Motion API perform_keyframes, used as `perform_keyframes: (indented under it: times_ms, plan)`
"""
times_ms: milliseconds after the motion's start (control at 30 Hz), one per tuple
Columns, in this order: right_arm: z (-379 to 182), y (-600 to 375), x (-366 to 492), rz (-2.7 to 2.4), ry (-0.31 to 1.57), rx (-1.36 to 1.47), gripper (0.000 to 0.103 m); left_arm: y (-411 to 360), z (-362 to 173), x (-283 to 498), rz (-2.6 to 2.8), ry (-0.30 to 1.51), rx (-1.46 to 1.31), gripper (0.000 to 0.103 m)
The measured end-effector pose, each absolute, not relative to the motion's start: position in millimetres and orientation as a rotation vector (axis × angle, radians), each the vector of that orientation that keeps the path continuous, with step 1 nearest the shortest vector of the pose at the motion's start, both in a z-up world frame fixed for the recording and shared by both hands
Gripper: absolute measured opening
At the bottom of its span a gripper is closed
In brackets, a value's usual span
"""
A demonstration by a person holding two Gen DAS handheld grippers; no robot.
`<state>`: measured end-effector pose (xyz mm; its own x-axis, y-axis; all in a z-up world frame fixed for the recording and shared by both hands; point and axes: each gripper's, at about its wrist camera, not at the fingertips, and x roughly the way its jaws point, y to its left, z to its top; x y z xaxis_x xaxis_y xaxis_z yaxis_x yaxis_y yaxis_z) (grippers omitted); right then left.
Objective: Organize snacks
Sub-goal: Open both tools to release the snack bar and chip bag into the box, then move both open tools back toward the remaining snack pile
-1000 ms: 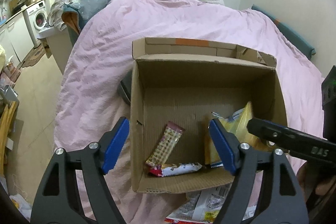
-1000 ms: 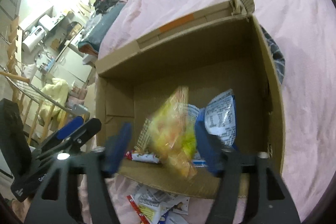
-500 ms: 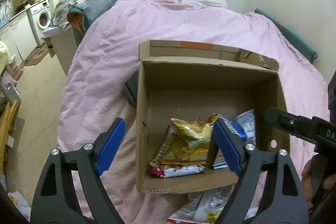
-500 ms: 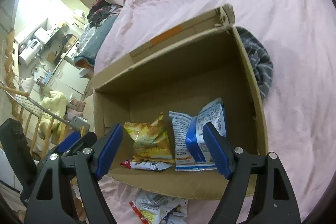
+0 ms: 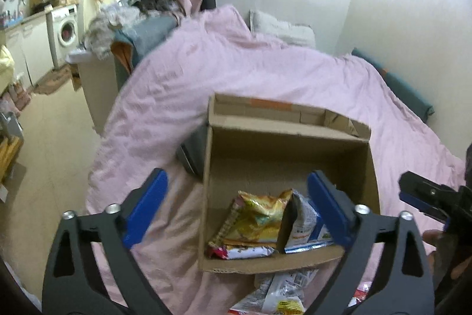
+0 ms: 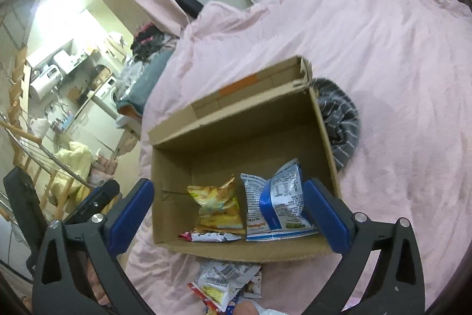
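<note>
An open cardboard box (image 5: 283, 143) (image 6: 236, 123) stands on a pink duvet. Inside lie a yellow snack bag (image 5: 259, 214) (image 6: 216, 207), a blue-and-white bag (image 5: 306, 226) (image 6: 277, 202) and a red-and-white bar (image 5: 242, 251) (image 6: 212, 236) at the near wall. More snack packets (image 5: 280, 294) (image 6: 227, 282) lie on the duvet just in front of the box. My left gripper (image 5: 236, 205) is open and empty, above the box's near left part. My right gripper (image 6: 227, 211) is open and empty, above the box's near wall; it also shows at the right edge of the left wrist view (image 5: 424, 197).
The pink duvet (image 5: 177, 96) covers the bed. A grey striped cloth (image 6: 339, 120) lies against the box's right side. A pillow (image 5: 280, 30) is at the wall. Left of the bed are a laundry pile (image 5: 129, 16), a washing machine (image 5: 65, 28) and bare floor (image 5: 50, 138).
The yellow bag dropped from my right gripper into the box and now lies beside the blue-and-white bag. Both grippers have pulled back and risen, so the box looks smaller.
</note>
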<state>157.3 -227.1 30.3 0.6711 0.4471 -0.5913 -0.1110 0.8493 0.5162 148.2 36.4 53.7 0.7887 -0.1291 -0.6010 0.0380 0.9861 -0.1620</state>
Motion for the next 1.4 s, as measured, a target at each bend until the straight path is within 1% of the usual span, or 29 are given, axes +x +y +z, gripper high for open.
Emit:
perform_keyframes:
  times_ms: [300,433,833,1067,1267,1333,1367,1400]
  plan:
    - [29,-236,117,0.287,0.796,0.414,0.103,39,51,128,-0.099,0.706,-0.137,0.098]
    - [26,-243,103,0.262,0.810,0.414,0.103,41,45,111,-0.064,0.689,-0.078,0.098]
    - [7,-261,70,0.182,0.875,0.391,0.103,48,25,82,-0.066,0.809,-0.118,0.098]
    - [-20,-288,54,0.153,0.991,0.412,0.103,45,9,66,-0.069,0.871,-0.099,0.098]
    - [-78,-310,48,0.160,1.264,0.590,0.103,39,-10,65,-0.054,0.952,-0.085,0.098]
    - [-88,-312,43,0.161,1.303,0.656,0.100,37,-14,66,-0.050,0.970,-0.076,0.098]
    - [-88,-312,40,0.158,1.298,0.662,0.095,36,-15,66,-0.040,0.973,-0.059,0.098]
    - [-85,-310,39,0.161,1.289,0.650,0.092,36,-15,65,-0.031,0.974,-0.048,0.098]
